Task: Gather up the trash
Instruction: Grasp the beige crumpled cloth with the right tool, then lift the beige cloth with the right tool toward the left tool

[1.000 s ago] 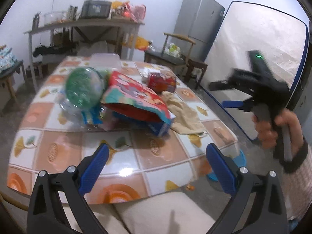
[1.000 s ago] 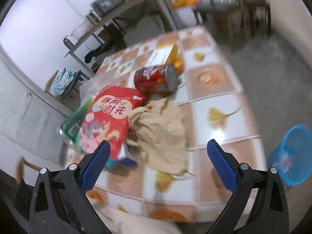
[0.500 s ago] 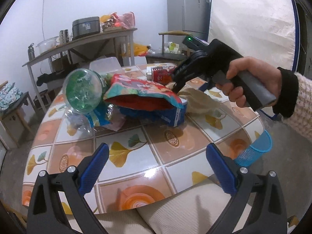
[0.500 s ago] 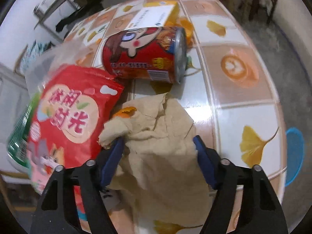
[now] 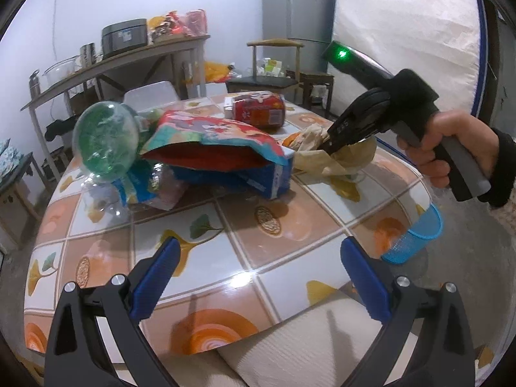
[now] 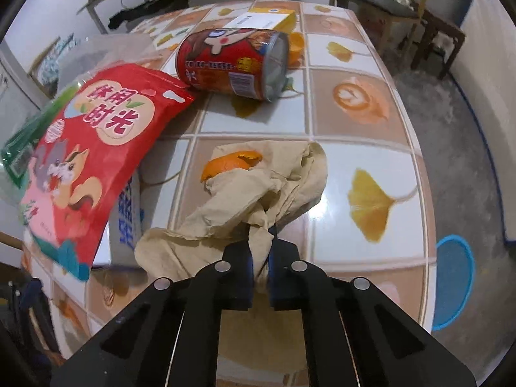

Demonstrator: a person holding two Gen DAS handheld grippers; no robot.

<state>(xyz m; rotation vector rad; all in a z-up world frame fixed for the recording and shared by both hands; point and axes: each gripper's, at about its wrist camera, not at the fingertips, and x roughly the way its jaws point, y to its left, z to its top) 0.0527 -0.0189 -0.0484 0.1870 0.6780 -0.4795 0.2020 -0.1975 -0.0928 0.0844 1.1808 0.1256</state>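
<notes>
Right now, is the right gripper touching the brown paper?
Touching. The right wrist view shows the right gripper with its fingers pinched shut on the brown paper.

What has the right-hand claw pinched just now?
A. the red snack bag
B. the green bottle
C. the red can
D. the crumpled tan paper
D: the right claw is closed on a fold of the crumpled tan paper; the red can lies untouched farther back.

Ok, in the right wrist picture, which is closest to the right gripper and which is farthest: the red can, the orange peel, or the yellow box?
1. Orange peel, tucked in the held paper, just ahead.
2. Red can, lying sideways behind it.
3. Yellow box, behind the can, farthest.
</notes>
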